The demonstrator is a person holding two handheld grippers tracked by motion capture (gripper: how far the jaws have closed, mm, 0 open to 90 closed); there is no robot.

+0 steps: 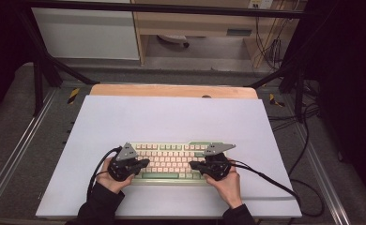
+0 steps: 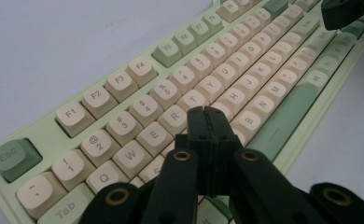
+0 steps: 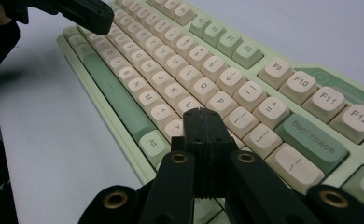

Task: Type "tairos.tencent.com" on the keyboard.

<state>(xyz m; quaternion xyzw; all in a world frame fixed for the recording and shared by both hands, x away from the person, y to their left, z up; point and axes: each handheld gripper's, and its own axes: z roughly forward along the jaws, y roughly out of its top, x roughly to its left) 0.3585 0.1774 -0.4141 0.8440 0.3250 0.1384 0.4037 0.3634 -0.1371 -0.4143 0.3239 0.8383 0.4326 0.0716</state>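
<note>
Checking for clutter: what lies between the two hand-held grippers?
High view: just keyboard keys lie between the left hand-held gripper and right hand-held gripper.

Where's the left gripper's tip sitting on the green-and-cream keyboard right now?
In the left gripper view, the shut left gripper hovers over the keyboard's left half, by the R, T and G keys.
</note>
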